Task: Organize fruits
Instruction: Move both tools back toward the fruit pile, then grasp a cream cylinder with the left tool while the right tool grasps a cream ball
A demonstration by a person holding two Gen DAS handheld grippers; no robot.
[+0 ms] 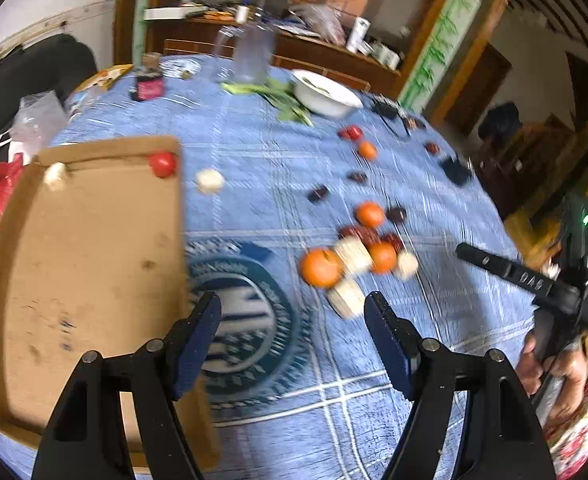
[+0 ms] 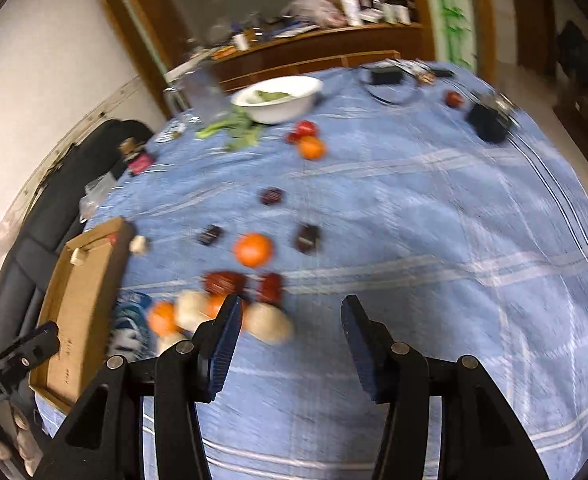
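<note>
Two views, both blurred. From your left wrist, your left tongs stand open and empty above the blue cloth of the counter. A cardboard tray lies to their left, with a red fruit in its far corner. A cluster of oranges and pale pieces sits just ahead.

From your right wrist, your right tongs are also parted, gripping nothing. One orange lies ahead of them; a white bowl sits far back.

Blue plaid tablecloth — orange tangerines
</note>
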